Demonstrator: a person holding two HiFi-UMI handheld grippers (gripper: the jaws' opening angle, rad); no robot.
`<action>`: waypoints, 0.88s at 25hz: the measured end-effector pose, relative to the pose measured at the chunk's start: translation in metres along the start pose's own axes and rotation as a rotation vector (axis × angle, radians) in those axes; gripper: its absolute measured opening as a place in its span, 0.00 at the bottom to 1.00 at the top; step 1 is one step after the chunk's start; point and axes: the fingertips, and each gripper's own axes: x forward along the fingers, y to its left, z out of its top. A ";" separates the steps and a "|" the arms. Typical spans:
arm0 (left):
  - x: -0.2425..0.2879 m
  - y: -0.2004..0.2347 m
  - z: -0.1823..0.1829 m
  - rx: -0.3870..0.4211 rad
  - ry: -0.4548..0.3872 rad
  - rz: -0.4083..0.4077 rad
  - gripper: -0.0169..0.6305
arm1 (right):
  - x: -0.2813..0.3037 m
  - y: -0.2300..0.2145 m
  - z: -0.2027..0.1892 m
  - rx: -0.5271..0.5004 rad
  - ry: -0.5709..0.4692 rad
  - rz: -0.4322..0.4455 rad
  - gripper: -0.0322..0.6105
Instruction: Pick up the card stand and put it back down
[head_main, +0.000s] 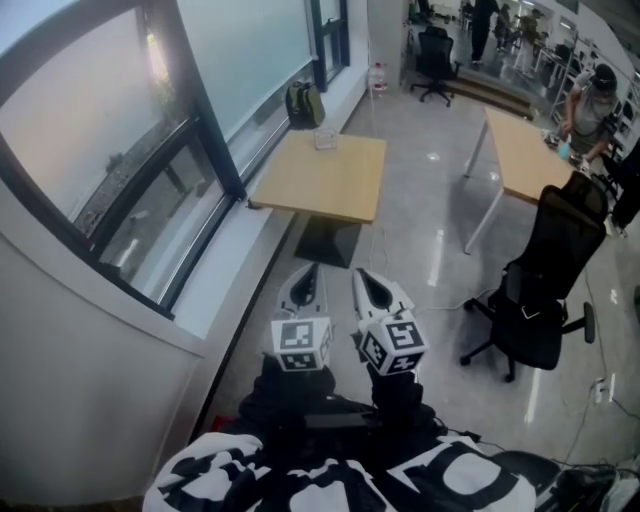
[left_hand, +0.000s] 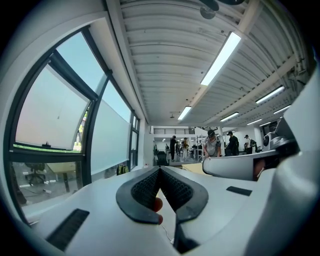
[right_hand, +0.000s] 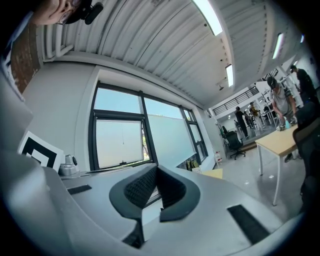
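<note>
The card stand (head_main: 324, 138) is a small clear holder at the far edge of a square wooden table (head_main: 320, 185) ahead of me, well beyond both grippers. My left gripper (head_main: 306, 268) and right gripper (head_main: 362, 274) are held side by side close to my body, pointing toward that table. In the left gripper view the left gripper (left_hand: 160, 169) has its dark pads meeting at the tip with nothing between them. The right gripper (right_hand: 156, 167) looks the same in its own view, pads together and holding nothing. Both gripper views tilt up at the ceiling and windows.
A large window wall (head_main: 120, 150) and a white ledge run along the left. A black office chair (head_main: 540, 290) stands to the right, beside a second wooden table (head_main: 525, 155). A green backpack (head_main: 303, 103) leans by the window. People stand at the far right (head_main: 590, 100).
</note>
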 end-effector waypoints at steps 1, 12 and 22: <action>0.005 -0.003 -0.003 -0.001 0.006 -0.006 0.03 | 0.001 -0.007 -0.001 0.004 0.003 -0.008 0.08; 0.086 0.029 -0.014 -0.039 0.018 -0.020 0.03 | 0.072 -0.044 -0.007 0.005 0.037 -0.032 0.08; 0.216 0.105 0.019 -0.030 -0.036 -0.003 0.03 | 0.216 -0.083 0.025 -0.050 0.017 -0.016 0.08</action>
